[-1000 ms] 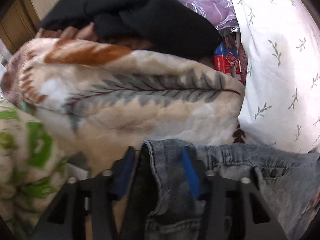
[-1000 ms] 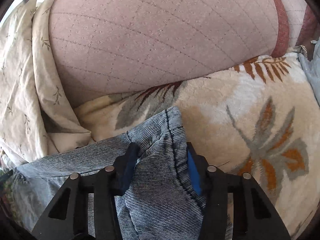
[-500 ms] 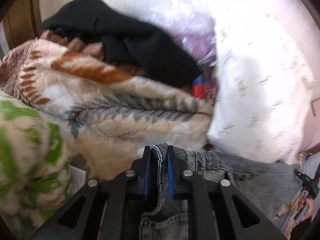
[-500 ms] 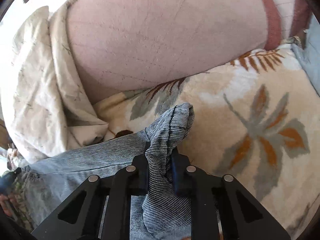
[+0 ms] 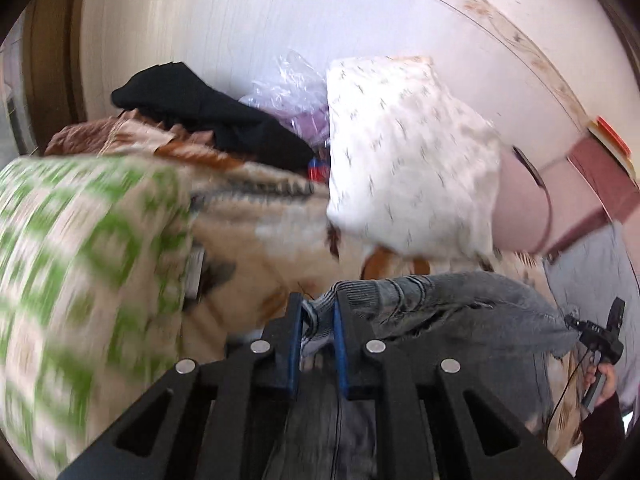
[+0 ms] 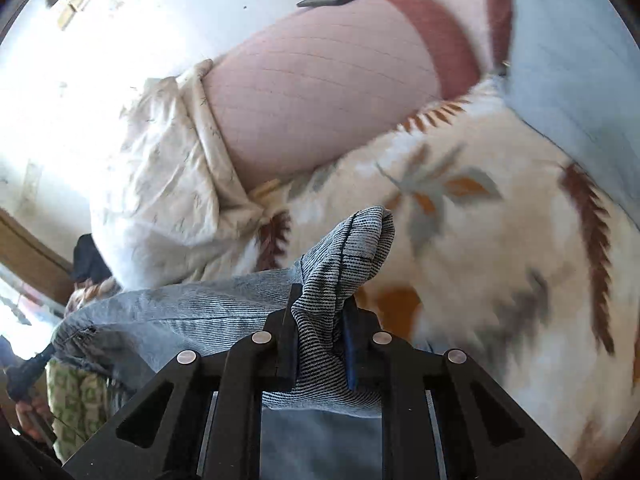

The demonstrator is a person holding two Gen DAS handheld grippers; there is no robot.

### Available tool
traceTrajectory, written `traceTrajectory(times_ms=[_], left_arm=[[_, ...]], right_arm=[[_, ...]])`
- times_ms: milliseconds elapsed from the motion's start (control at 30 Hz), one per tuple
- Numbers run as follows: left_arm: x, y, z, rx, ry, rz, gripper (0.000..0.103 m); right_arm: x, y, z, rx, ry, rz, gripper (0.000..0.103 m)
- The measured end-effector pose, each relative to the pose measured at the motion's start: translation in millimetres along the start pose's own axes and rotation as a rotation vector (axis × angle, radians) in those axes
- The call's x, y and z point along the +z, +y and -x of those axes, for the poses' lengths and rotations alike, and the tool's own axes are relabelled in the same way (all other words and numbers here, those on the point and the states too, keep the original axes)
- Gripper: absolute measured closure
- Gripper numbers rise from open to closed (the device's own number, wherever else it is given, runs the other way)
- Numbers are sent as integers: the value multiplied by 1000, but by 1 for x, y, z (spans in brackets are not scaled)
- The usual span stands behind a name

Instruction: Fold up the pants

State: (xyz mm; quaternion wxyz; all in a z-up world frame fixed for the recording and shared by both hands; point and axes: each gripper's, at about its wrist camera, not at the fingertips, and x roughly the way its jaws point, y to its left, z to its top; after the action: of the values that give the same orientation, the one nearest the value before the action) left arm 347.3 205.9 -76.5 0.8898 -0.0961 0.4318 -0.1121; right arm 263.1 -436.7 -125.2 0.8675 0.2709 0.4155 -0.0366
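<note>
At nine o'clock in the left wrist view a green-and-white blanket (image 5: pixel 80 280) bulges close to the left gripper (image 5: pixel 316 320), whose blue pads (image 5: pixel 294 344) are pressed together on a bunched edge of the jeans (image 5: pixel 460 304). The denim runs off toward three o'clock, sagging over the leaf-patterned blanket (image 5: pixel 256 248), to where the other hand's tool shows at the frame's edge. That pinch looks narrow — only a small ridge of cloth sits between the pads, so a sharp tug could pull it free and drop that side.

In the right wrist view the right gripper (image 6: pixel 320 320) clamps a thicker fold of the jeans (image 6: pixel 344 252), a loose flap standing up at twelve o'clock. The white flowered pillow (image 6: pixel 160 200) lies at ten o'clock, the pink quilted cushion (image 6: pixel 320 92) at twelve.

If the two hands spread unevenly, the cloth between them may twist and the fold come out crooked — or the hanging legs could drag across the fleecy blanket and snag.
</note>
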Motion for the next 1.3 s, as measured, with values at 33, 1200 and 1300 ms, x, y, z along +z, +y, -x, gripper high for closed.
traceTrajectory(times_ms=[33,1200,1300], left_arm=[[-13,1,7,1,8,-4,87],[-147,-41,2,1,132,-103,86],[-153,-37,-20,17,171,-88,86]], right_arm=[[-9,-6,5,4,-1,0,88],[-99,-68,28,120,217,-146,85],[-94,-43,25,31,244,-58,87]])
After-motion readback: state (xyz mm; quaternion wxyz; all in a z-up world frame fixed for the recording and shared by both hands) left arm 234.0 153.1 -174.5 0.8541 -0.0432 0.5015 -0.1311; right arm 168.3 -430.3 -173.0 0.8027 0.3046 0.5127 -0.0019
